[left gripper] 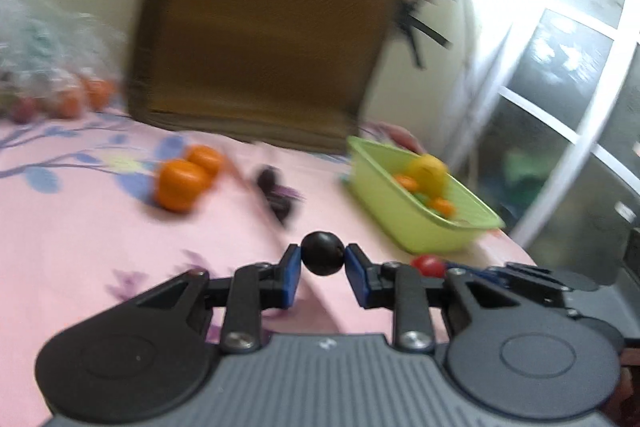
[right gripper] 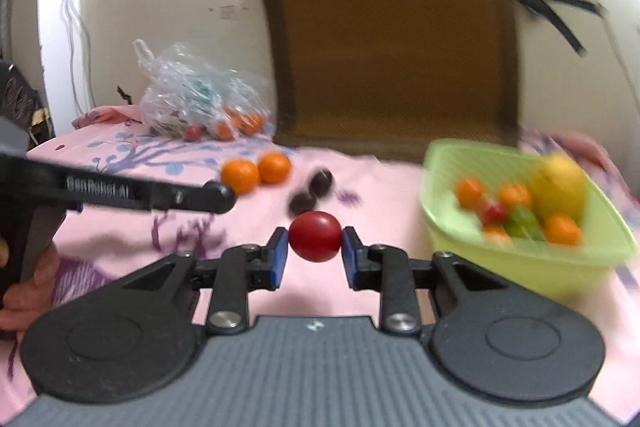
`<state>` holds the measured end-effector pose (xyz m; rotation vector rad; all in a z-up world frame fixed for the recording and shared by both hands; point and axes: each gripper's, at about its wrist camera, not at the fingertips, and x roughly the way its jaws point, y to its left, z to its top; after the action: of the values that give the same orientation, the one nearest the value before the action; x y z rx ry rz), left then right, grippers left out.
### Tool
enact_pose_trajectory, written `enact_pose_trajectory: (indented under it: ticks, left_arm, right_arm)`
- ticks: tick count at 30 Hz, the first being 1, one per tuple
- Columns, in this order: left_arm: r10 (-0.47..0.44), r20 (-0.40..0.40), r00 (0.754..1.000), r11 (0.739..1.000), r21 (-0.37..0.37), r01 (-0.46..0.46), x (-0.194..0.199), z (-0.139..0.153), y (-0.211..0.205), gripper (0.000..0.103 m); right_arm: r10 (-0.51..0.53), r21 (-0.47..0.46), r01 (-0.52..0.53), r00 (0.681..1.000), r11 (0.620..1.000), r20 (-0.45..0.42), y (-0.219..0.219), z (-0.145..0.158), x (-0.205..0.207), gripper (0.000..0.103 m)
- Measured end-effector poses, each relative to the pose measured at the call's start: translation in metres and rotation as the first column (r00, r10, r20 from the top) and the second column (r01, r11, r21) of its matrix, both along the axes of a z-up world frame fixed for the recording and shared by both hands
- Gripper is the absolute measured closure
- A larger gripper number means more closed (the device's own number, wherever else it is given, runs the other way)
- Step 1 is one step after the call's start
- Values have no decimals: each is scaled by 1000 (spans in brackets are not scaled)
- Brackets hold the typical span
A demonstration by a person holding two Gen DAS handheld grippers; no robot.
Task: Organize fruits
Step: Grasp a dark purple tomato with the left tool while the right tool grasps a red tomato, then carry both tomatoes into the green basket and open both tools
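My left gripper (left gripper: 322, 259) is shut on a small black round fruit (left gripper: 322, 253), held above the pink sheet. My right gripper (right gripper: 315, 242) is shut on a red cherry tomato (right gripper: 315, 235); that tomato (left gripper: 429, 265) also shows at the right of the left wrist view. The green basket (right gripper: 452, 163) lies ahead to the right and holds a yellow fruit (right gripper: 560, 183), small oranges and a green fruit. Two oranges (right gripper: 256, 171) and two dark plums (right gripper: 314, 191) lie loose on the sheet. The left gripper's arm (right gripper: 120, 191) crosses the left side of the right wrist view.
A clear plastic bag (right gripper: 192, 95) with more fruit rests at the back left by the wall. A brown cushion (right gripper: 392, 39) leans upright against the wall behind the sheet. A window frame (left gripper: 560, 115) stands to the right beyond the bed's edge. A hand (right gripper: 28, 291) grips the left tool.
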<state>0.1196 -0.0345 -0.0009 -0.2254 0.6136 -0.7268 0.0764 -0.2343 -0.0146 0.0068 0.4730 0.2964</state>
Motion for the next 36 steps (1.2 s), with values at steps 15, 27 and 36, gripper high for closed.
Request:
enact_pose_trajectory:
  ticks: [15,27,36]
  left_arm:
    - [-74,41,996,981,180,65,-34,-9,-67,77]
    - [-53,22,998,976,211,48,-25,-11,-79,68]
    - [-66,18,998,991,122,63,-23,-8,-71,76]
  right_arm:
    - [-70,30,72,995,997,-65,-28,-18,-36,71]
    - [-53,28,56,995,998,-88,-27,-20,-33,69]
    - [-66,18,67,996,998,-64,-26,-19,-35,71]
